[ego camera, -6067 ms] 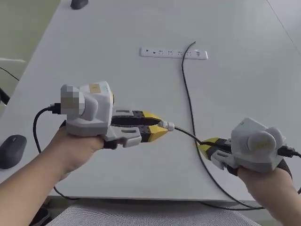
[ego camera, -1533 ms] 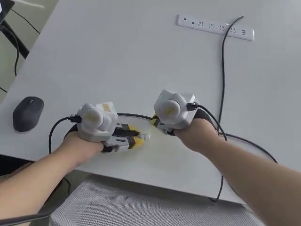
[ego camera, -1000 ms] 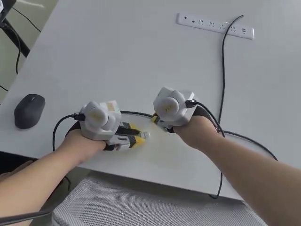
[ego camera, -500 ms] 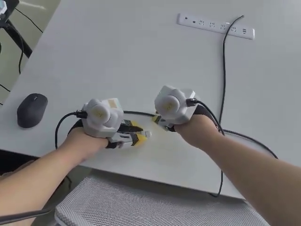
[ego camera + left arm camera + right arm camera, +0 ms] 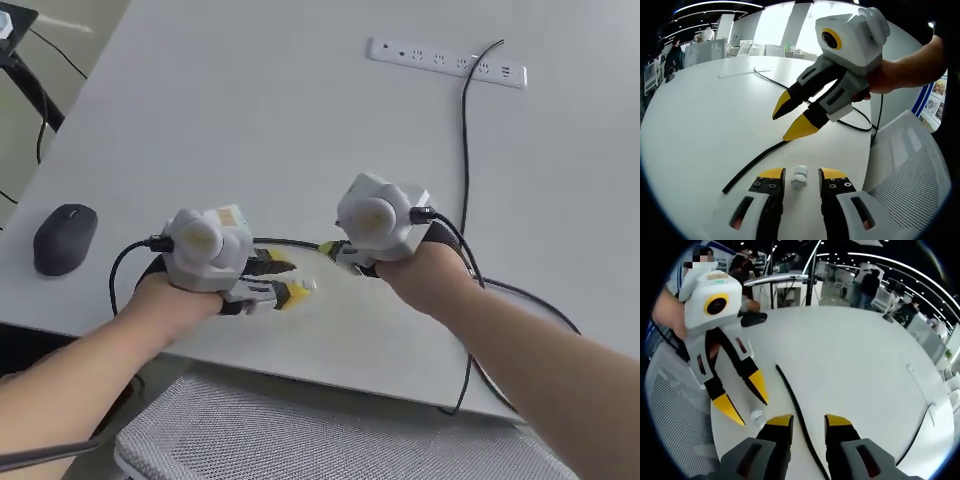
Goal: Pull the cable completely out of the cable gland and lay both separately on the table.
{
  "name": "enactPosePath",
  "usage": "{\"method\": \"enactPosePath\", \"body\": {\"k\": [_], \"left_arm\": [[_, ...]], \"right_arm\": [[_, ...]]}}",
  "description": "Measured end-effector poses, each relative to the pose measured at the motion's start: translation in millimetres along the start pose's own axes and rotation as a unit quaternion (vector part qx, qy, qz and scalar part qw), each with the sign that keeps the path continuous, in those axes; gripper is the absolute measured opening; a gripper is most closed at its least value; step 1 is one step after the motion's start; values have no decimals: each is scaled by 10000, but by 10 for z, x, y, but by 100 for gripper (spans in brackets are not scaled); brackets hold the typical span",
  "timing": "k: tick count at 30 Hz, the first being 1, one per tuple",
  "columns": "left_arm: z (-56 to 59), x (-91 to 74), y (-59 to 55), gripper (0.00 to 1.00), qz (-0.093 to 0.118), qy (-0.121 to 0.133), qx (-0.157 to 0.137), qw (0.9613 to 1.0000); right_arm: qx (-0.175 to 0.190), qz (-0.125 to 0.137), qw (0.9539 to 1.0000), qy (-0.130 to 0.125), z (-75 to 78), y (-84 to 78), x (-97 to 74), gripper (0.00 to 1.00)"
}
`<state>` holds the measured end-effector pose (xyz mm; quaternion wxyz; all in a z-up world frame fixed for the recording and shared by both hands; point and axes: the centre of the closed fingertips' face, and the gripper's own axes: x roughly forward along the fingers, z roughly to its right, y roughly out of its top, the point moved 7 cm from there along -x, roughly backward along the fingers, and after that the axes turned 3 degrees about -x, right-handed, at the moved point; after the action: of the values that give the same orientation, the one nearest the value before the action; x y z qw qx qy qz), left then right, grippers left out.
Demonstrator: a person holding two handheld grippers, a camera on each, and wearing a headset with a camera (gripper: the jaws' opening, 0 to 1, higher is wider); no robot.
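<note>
L gripper point(image 5: 292, 278): jaws apart, gripping nothing. The cable gland point(image 5: 799, 176), small and white, lies on the table point(image 5: 250, 120) in the gap btw the tips and appears to touch neither jaw.

R gripper point(image 5: 784, 125): jaws also apart, nothing clamped. In the left gripper view it comes in from 1 o'clock, tips low over the table just beyond the gland.

The cable point(image 5: 755, 162), black, is out of the gland and flat on the table. Its free end lies at 8 o'clock of the gland, apart from it. In the right gripper view the cable runs btw that gripper's open jaws, w/ the gland at its 9 o'clock.

Head view: mouse point(image 5: 65, 238) at 9 o'clock of the L gripper. Power strip point(image 5: 445, 62) at 12 o'clock, well apart. Mesh chair point(image 5: 300, 440) at 6 o'clock.
</note>
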<state>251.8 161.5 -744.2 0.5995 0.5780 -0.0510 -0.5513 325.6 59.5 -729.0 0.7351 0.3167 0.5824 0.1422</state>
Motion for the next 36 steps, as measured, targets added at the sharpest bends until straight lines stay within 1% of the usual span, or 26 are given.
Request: {"method": "enactPosePath", "body": {"k": [3, 6, 9, 13, 14, 16, 17, 18, 19, 21, 22, 24, 25, 28, 29, 32, 33, 35, 36], "left_arm": [[28, -39, 47, 30, 130, 29, -64, 9999], [45, -74, 77, 35, 237, 38, -151, 9996], [52, -110, 79, 37, 261, 68, -137, 9995], [79, -174, 109, 41, 392, 76, -246, 9989], [90, -189, 117, 42, 422, 82, -259, 9987], [109, -226, 131, 44, 519, 95, -308, 9981], [120, -257, 144, 45, 613, 108, -362, 9974], [120, -266, 147, 45, 640, 112, -380, 9972], [132, -297, 156, 46, 709, 117, -422, 9965], [166, -355, 186, 49, 870, 112, -517, 9948], [179, -380, 198, 50, 916, 120, -531, 9943], [203, -430, 214, 52, 943, 146, -501, 9942], [211, -456, 223, 54, 949, 171, -475, 9942], [229, -512, 252, 58, 970, 179, -459, 9941], [242, -546, 274, 60, 1005, 180, -478, 9936], [303, -637, 343, 64, 1105, 208, -387, 9929], [316, -657, 352, 65, 1108, 211, -378, 9929], [358, -708, 379, 65, 1131, 219, -359, 9927], [371, -726, 384, 66, 1136, 233, -350, 9926]], "right_arm": [[87, 147, 9998, -67, 18, 10, -128, 24], [223, 317, 9992, -133, 39, 23, -257, 26], [351, 448, 9982, -189, 63, 21, -382, 30], [509, 645, 9963, -267, 92, 22, -597, 34], [570, 734, 9953, -272, 92, 27, -669, 34], [622, 843, 9941, -290, 89, 29, -770, 36], [637, 871, 9937, -300, 84, 21, -821, 37], [653, 916, 9932, -305, 78, 17, -869, 37], [688, 987, 9922, -315, 65, 10, -942, 38], [707, 1067, 9911, -353, 47, -6, -1055, 39], [714, 1083, 9908, -375, 42, -15, -1098, 38], [752, 1213, 9886, -471, 34, -26, -1211, 39], [827, 1279, 9870, -509, 25, -35, -1275, 40], [966, 1408, 9835, -590, 8, -76, -1403, 44], [990, 1418, 9831, -605, -2, -93, -1437, 45], [1169, 1580, 9786, -619, -47, -158, -1558, 51], [1191, 1590, 9780, -629, -59, -182, -1585, 52], [1347, 1681, 9746, -608, -95, -232, -1641, 54], [1377, 1699, 9739, -607, -111, -259, -1663, 56]]}}
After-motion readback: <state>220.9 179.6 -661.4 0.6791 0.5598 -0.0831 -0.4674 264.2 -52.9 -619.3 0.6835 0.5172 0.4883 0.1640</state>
